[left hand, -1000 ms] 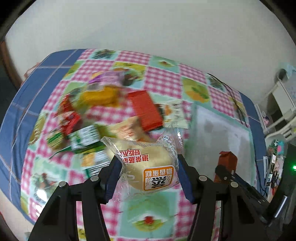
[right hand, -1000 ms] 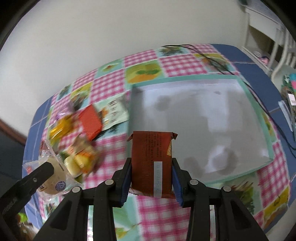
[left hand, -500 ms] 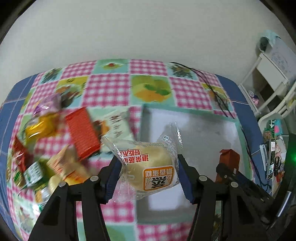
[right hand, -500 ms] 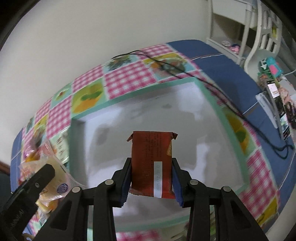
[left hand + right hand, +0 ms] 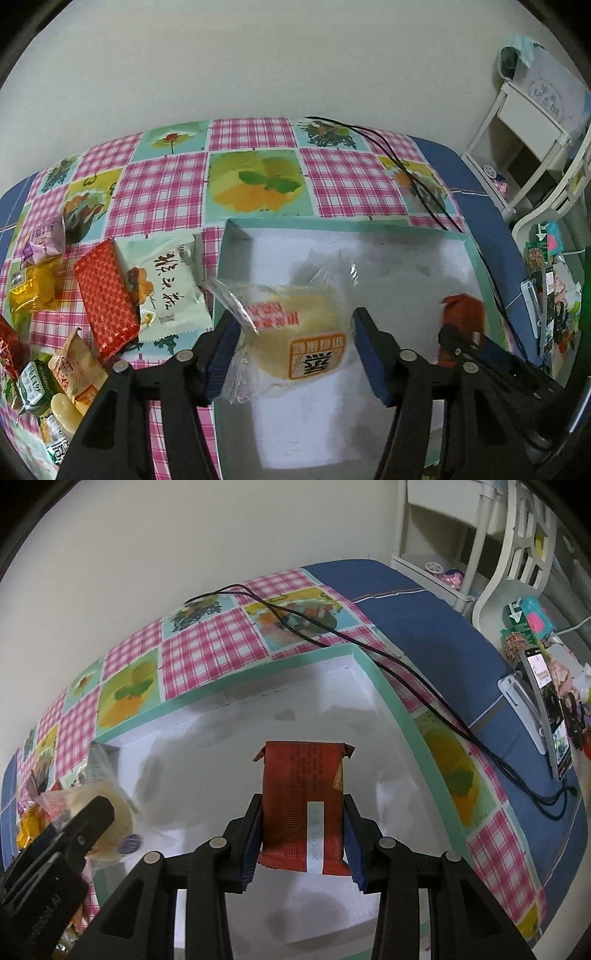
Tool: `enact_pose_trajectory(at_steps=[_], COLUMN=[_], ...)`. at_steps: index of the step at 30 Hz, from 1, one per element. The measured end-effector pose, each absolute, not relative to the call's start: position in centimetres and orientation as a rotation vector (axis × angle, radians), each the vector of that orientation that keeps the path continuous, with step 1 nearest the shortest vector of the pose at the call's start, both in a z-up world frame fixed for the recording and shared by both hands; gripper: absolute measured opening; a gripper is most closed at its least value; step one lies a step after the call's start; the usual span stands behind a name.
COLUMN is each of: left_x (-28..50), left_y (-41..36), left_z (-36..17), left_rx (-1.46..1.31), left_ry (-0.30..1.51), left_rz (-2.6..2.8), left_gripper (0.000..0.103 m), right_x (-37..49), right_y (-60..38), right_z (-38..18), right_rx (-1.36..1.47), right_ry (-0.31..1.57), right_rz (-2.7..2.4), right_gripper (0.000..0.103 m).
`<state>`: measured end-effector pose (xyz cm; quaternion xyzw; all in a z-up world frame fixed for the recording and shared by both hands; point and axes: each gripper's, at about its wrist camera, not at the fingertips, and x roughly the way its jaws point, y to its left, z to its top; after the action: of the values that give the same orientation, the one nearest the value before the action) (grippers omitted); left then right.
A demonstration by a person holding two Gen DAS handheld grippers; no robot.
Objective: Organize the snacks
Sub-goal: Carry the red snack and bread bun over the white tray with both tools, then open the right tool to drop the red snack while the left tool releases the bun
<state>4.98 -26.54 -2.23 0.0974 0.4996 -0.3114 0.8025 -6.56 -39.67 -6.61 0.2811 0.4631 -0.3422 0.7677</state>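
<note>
A shallow white box with a teal rim (image 5: 332, 223) lies on the chequered tablecloth. Over its left part my left gripper (image 5: 295, 321) hangs with its jaws opening. Between them is a clear-wrapped yellow bun packet (image 5: 295, 343), blurred; the right pad stands clear of it. My right gripper (image 5: 302, 805) is shut on an upright red-brown snack packet (image 5: 301, 775) above the middle of the box floor (image 5: 207, 760). That packet (image 5: 463, 314) also shows at the right of the left wrist view. The bun (image 5: 110, 801) and a left finger (image 5: 88, 816) show at the right wrist view's left edge.
Left of the box lies a heap of snacks: a red foil packet (image 5: 105, 299), a white packet (image 5: 166, 291), a yellow one (image 5: 33, 288) and several more. A black cable (image 5: 369, 642) runs past the box's far right corner. A phone on a stand (image 5: 546, 709) and white furniture stand at the right.
Both grippers moved right, from above the snack heap to over the box, and came lower. The left jaws have widened and the bun has slipped and blurred between them. The right grip is unchanged.
</note>
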Motion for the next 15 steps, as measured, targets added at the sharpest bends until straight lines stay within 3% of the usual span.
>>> enact_pose_trajectory(at_steps=[1,8,11,15], left_x=[4.9,4.9,5.0,4.8], left_y=[-26.6,-25.3,-24.2,-22.3], left_z=[-2.2,-1.1,-0.8,-0.7], left_rx=[0.212,0.207,0.188,0.166], left_ry=[1.070,1.088,1.109,1.138], left_rz=[-0.667,-0.641,-0.612,-0.569], left_gripper=[0.073,0.075,0.085,0.086], right_x=[-6.5,-6.3,-6.4,-6.5], right_y=[-39.5,-38.4,-37.9,-36.4], right_z=[-6.5,-5.1,-4.6,-4.3], right_rx=[0.607,0.569,0.565,0.572], right_ry=[1.006,1.009,1.015,1.034], right_rz=[-0.742,-0.732,-0.724,-0.687], right_gripper=[0.042,0.042,0.043,0.046])
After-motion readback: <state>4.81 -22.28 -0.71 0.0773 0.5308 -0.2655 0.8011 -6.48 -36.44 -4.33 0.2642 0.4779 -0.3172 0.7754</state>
